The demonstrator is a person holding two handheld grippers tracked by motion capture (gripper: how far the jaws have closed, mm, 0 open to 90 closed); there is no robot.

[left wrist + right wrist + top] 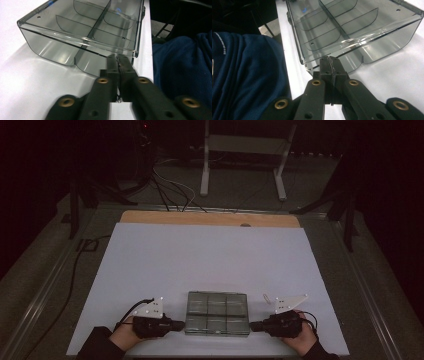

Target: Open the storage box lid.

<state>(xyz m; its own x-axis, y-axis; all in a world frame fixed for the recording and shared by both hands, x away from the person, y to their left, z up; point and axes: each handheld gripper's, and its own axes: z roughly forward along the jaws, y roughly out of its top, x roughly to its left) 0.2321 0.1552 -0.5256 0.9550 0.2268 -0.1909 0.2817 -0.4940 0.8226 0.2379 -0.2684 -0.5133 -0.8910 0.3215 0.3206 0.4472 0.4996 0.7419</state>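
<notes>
On the table point(150, 260), a clear divided box point(217, 312) sits between both grippers, left point(181, 324) and right point(252, 325), fingers clenched; gripper views reveal tips meeting its near corners.

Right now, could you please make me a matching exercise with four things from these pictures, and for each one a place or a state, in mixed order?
Things:
1. left claw
2. right claw
3. clear compartment box
4. white table cover

Places or states:
A. lies under the box
B. shut, tips at the box's right side in the high view
C. stands between the two claws, lid closed
D. shut, tips at the box's left side in the high view

Pairs: 1-D, 2-B, 3-C, 4-A
</notes>
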